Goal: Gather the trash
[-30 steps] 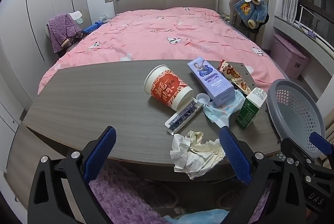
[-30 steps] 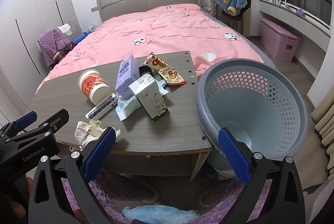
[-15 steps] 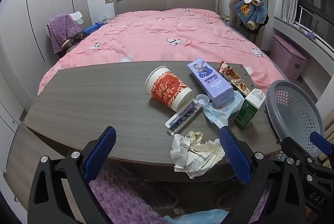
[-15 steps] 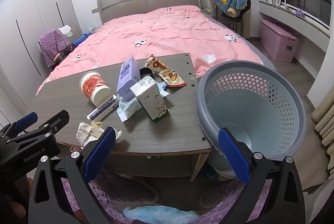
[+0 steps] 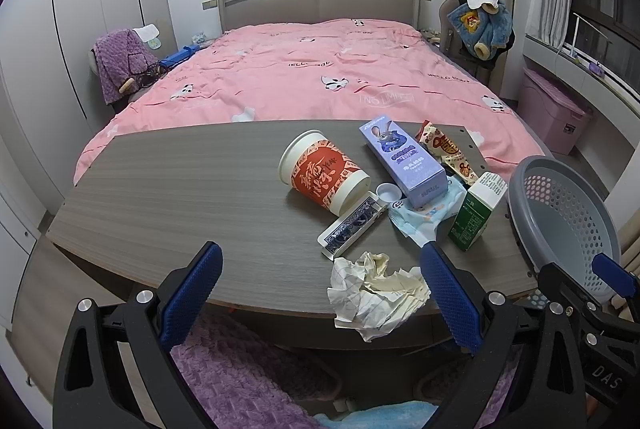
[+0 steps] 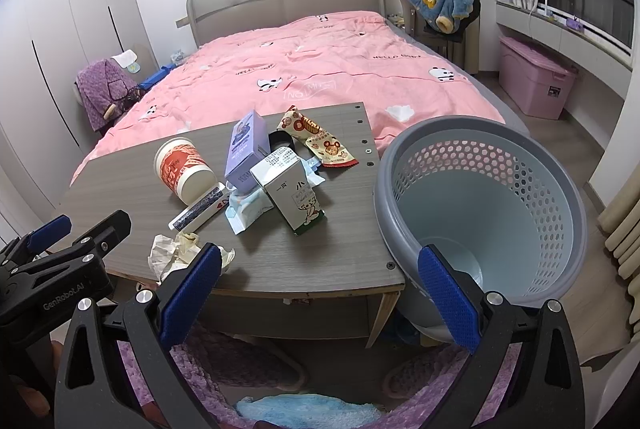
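Observation:
Trash lies on the right half of a grey wooden table: a crumpled paper wad at the front edge, a red-and-white paper cup on its side, a purple carton, a green-and-white carton standing, a blue wipes pack, a snack wrapper and a slim blue box. A grey perforated basket hangs off the table's right end. My left gripper is open, low before the table edge near the paper wad. My right gripper is open, held empty between table corner and basket.
A bed with a pink cover stands behind the table. A pink storage box sits at the right wall under the window. A purple rug and slippers lie on the floor under the table. A chair with a blue jacket stands by the bed.
Both views have drawn back and dropped slightly, so the table and trash sit a little farther off. Nothing on the table has moved, and both grippers stay open.

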Available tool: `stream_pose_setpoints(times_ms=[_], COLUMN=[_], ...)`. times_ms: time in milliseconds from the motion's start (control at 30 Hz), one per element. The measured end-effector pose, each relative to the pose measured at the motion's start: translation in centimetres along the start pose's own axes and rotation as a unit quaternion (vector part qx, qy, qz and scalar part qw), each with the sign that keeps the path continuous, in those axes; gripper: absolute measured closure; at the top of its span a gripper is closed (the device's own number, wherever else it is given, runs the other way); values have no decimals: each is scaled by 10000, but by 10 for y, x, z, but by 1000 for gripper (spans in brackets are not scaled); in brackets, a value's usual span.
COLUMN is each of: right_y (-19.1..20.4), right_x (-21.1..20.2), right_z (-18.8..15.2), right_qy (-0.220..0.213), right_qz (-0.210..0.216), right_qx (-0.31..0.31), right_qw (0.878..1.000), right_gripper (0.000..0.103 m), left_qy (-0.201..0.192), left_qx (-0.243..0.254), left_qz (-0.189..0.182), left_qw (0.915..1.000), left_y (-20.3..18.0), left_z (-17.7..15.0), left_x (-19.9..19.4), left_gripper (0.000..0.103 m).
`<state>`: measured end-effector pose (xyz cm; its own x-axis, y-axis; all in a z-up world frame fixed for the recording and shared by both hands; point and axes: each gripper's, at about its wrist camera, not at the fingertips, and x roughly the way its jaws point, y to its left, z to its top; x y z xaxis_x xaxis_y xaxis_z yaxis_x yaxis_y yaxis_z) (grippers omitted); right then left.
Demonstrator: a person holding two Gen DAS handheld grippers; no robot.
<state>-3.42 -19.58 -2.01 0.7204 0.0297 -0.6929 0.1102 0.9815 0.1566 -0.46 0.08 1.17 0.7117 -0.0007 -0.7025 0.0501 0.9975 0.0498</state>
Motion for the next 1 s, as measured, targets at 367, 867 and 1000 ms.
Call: stream_pose_setpoints(times_ms=[367, 867, 1000], right_y=[1, 1, 1], right_x=[-5, -8, -9], right_z=[4, 7, 7], right_qy=[-26, -37, -43], right_qz=[1, 10, 9], right_qx=[-1, 4, 4], right_qw=[10000, 10000, 10000], right_gripper=[6, 6, 6], left_qy=[-15, -34, -38], left_qx=[-3, -3, -4], left_qz=[-1, -5, -2], left_qw=[10000, 10000, 10000], left_y=[0, 1, 1], left_z=[2, 2, 1], left_x=[-5, -8, -7], left_gripper=[8, 8, 8])
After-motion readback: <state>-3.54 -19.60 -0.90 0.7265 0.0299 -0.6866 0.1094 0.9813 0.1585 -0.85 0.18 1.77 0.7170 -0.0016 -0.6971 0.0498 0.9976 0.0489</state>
